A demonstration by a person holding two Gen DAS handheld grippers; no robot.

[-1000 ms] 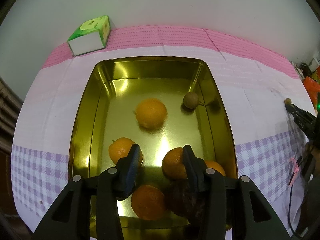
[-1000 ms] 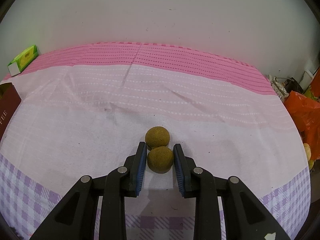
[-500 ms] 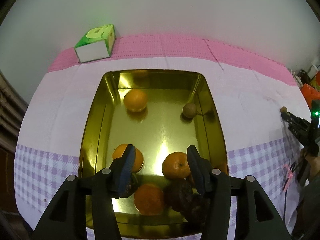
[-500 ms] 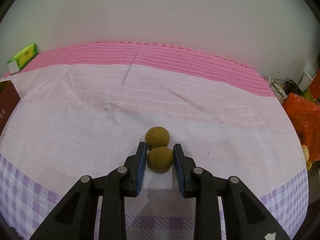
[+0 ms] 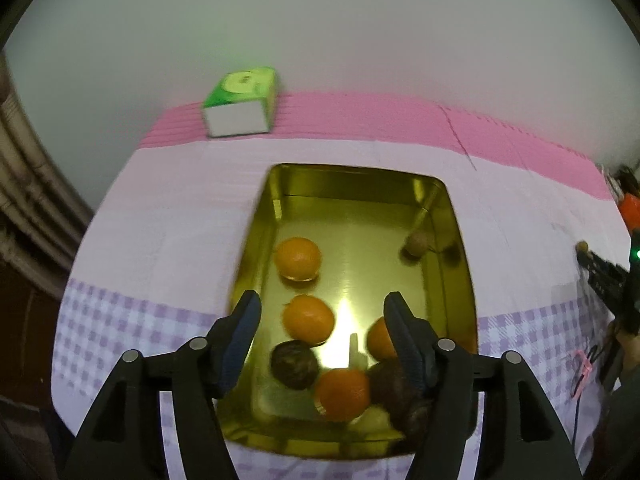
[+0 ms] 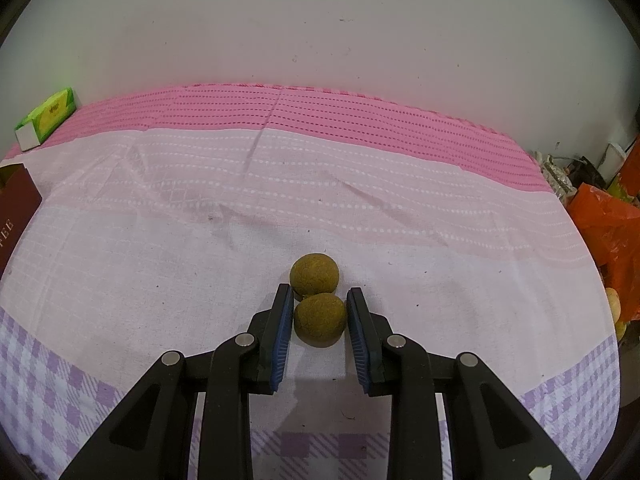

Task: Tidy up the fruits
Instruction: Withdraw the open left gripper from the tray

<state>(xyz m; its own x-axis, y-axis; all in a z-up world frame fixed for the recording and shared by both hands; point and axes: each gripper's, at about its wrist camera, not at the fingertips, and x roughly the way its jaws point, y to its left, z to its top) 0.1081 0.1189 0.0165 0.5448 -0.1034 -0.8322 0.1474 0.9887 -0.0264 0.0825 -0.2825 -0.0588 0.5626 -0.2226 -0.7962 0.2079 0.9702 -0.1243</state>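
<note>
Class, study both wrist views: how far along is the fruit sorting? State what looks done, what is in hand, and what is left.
Done: four oranges, dark fruits and one small brown fruit lie in the gold tin. The left tongs above it are opening, with nothing between them.
In hand: the right tongs are shut on the near brown fruit.
Left: the far brown fruit touching it, on the cloth.

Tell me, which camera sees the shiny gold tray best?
The left wrist view: the gold tray fills its middle, with oranges and darker fruits inside. The right wrist view shows at most a dark red corner at its left edge, possibly the tray's outer wall; I cannot tell.
</note>
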